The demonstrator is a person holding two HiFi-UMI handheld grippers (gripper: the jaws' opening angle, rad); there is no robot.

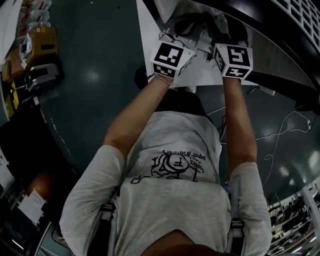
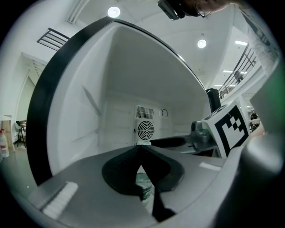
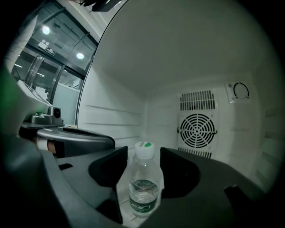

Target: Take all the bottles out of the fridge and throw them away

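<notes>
**Fridge clearance: one bottle inside, not yet gripped**

One clear plastic bottle, white-capped and upright, is recorded on the white floor of the fridge. It stands in front of the round fan grille set in the back wall. It is flanked by the jaws of the right hand-held gripper, which are spread wide with a gap left on each side, so nothing is pinched. The jaws of the left hand-held gripper are pressed together at the tips and empty, and it is held just beside the right one. No other bottle is seen inside.

Judged outstanding: closing on the bottle, lifting it out, and disposal. No bin is shown.

The fridge interior is bare and smooth. Around it are noted a dark glossy floor, loose cables and round ceiling lamps.
</notes>
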